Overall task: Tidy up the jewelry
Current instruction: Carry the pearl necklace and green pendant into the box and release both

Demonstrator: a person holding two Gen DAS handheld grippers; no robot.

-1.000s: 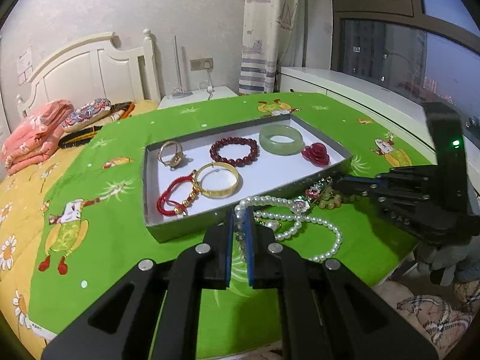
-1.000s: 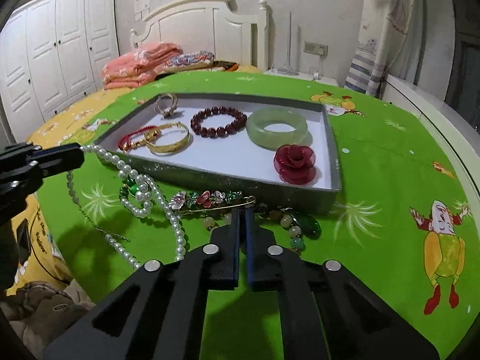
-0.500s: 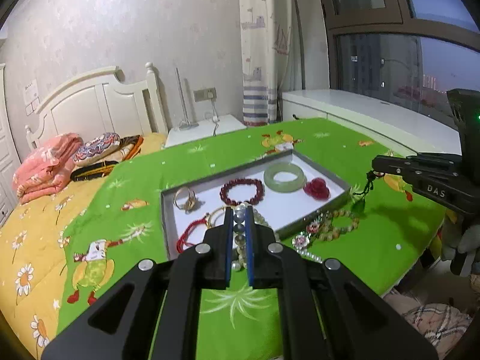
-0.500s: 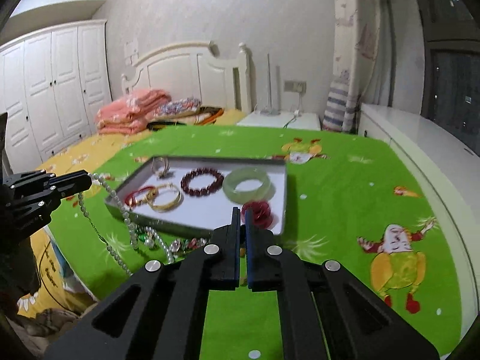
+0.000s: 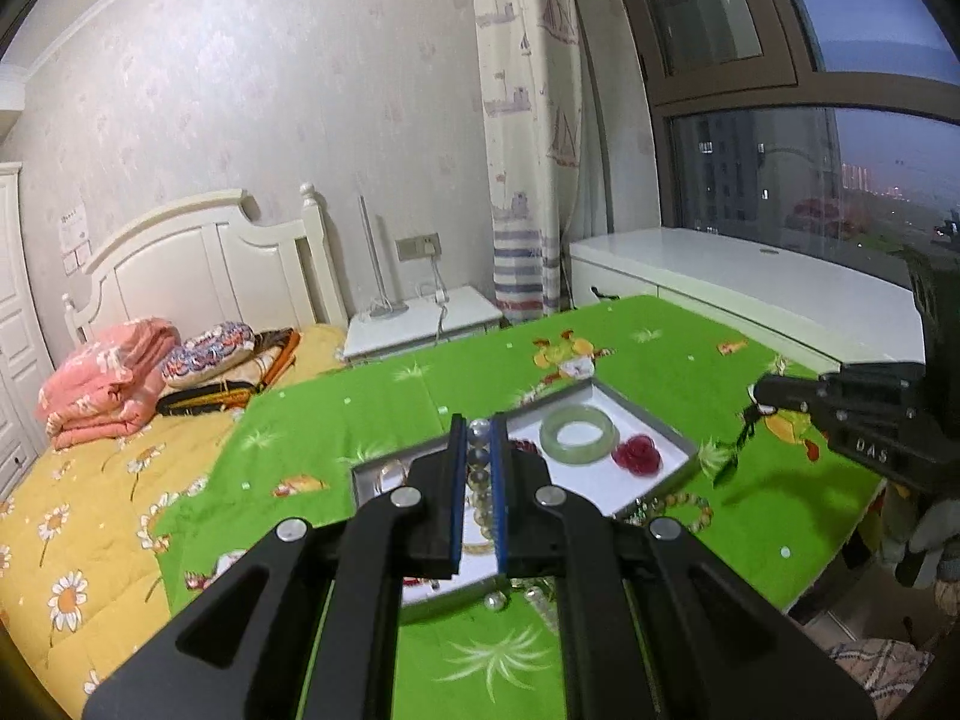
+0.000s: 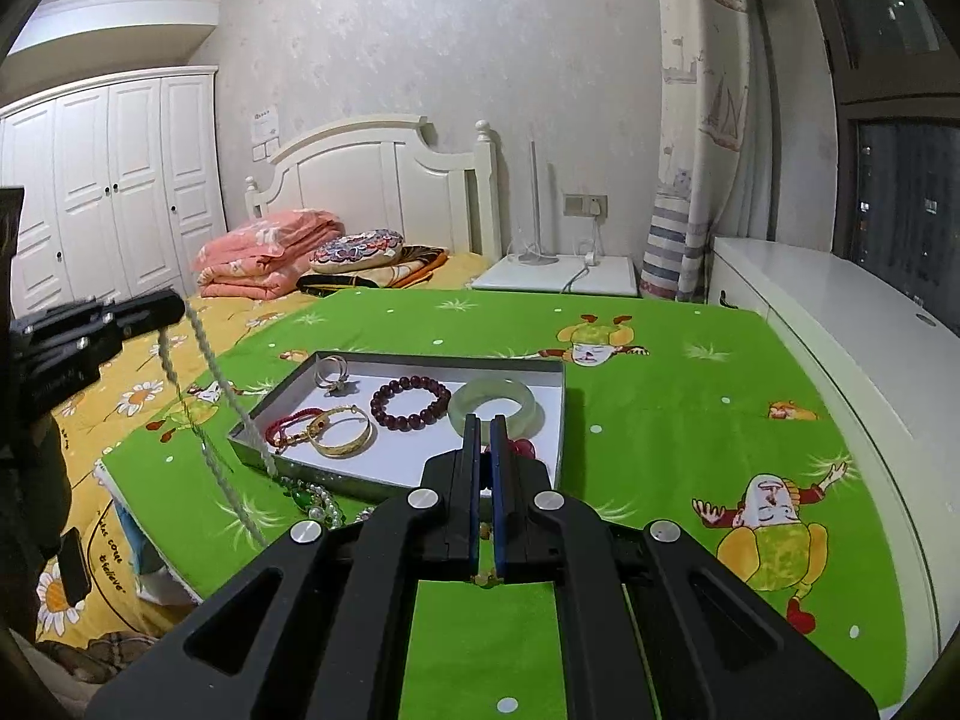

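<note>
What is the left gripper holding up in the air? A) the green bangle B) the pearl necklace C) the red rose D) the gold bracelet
B: the left gripper is shut on the pearl necklace, whose beads sit between its fingers and whose strands hang from it in the right wrist view, while the green bangle, gold bracelet and red rose lie in the tray.

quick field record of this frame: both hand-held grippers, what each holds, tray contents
left hand-held gripper: shut on pearl necklace, strand lifted above the table
right hand-held gripper: shut on a thin chain, dark pendant hanging
tray: ring, dark red bead bracelet, jade bangle, gold bangle, red cord bracelet, red rose
</note>
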